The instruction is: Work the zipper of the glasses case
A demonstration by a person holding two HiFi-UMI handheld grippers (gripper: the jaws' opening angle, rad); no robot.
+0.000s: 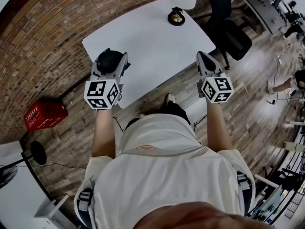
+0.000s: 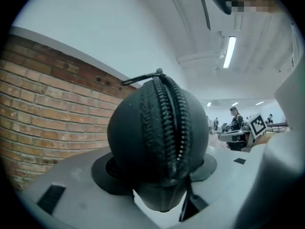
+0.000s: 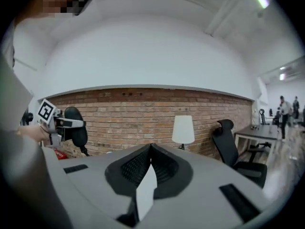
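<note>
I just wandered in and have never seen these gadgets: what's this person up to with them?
A person stands at a white table with a hand-held gripper in each hand. The left gripper is clamped on a dark glasses case, held up off the table; its zipper looks closed along the side that shows. The right gripper is shut and empty, apart from the case. A lamp stands at the table's far edge.
</note>
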